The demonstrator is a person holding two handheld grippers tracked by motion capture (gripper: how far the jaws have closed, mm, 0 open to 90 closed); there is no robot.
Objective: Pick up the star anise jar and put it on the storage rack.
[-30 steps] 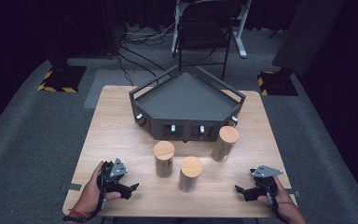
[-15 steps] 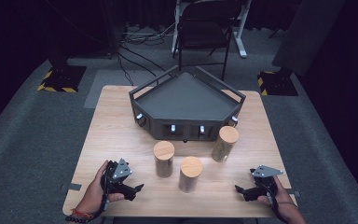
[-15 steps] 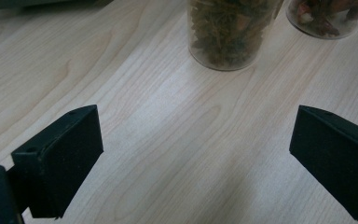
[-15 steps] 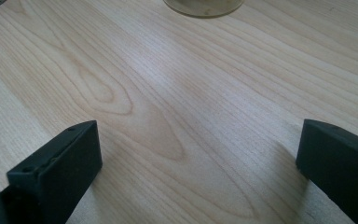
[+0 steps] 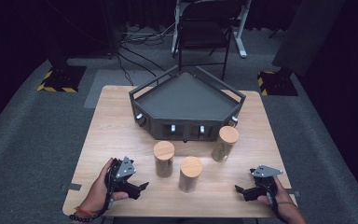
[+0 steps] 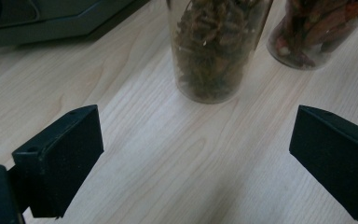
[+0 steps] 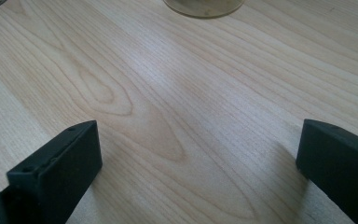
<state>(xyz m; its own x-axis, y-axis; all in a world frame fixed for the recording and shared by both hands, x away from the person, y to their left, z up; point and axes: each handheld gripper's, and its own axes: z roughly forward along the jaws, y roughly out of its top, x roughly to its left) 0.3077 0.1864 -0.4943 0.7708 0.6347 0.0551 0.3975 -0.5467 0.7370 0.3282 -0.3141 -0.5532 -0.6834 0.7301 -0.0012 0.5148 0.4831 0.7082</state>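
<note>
With jaws spread wide and nothing between them, the left gripper faces the nearest clear cork-lidded jar of brown dried spice standing just ahead on the pale wooden table, seemingly lined up to grasp it, while the equally wide-open right gripper rests near the front edge.

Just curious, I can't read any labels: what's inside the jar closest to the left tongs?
The jar holds dry brown bits, twiggy like a spice, packed against the clear wall. Its wooden lid covers the top from above, and the middle of the filling is hidden.
</note>
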